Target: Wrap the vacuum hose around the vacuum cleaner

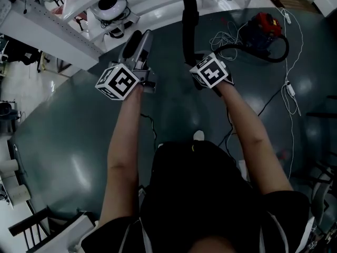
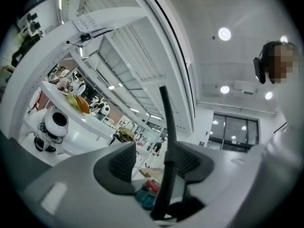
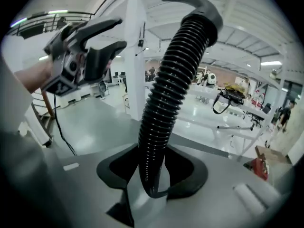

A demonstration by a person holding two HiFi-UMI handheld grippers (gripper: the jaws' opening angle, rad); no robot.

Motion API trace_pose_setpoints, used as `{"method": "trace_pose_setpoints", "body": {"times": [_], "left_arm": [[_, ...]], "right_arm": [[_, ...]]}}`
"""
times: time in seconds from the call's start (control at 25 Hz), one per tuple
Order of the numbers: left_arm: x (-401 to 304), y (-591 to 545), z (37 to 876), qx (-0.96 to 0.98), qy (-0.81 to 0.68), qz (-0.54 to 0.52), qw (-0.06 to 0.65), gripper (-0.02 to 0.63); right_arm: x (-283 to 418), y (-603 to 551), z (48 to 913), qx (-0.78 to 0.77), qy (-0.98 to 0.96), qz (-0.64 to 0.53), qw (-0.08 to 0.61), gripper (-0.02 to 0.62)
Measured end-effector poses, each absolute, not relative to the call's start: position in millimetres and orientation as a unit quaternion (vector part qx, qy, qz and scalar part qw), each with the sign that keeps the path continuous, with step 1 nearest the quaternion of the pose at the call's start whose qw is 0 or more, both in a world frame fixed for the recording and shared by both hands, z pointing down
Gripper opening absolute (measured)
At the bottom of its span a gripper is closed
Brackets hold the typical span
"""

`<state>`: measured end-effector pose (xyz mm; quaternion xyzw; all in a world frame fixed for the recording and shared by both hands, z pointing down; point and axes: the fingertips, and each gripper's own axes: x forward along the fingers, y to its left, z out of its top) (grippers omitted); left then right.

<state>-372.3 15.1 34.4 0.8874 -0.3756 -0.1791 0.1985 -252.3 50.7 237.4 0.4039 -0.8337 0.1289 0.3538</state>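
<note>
hose (image 3: 164, 99), one, black, ribbed and round, smooth at its curved end, is pinched in the right gripper's (image 3: 153, 173) jaws, left of the one red vacuum cleaner (image 1: 263, 28). left gripper (image 2: 154, 165), farther left of the vacuum cleaner, holds its jaws apart, clear of the hose.

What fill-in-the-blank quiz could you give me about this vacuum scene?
The tongs shut on the black ribbed hose are the person's ____ ones.
The vacuum cleaner is ____ in colour.
The vacuum cleaner sits on the ____.
Missing words: right; red; floor.
</note>
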Motion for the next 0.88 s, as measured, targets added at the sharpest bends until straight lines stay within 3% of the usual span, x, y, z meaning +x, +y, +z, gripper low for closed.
{"method": "trace_pose_setpoints", "body": {"times": [0.4, 0.88], "left_arm": [[-314.1, 43.9, 94.9, 0.925, -0.307, -0.073, 0.213, 0.233], [-251.7, 64.4, 128.3, 0.955, -0.239, -0.026, 0.171, 0.250]], "right_arm": [[-231.2, 28.4, 189.8, 0.428, -0.839, 0.200, 0.271, 0.173], [-212.7, 28.8, 150.4, 0.424, -0.847, 0.207, 0.245, 0.173]]}}
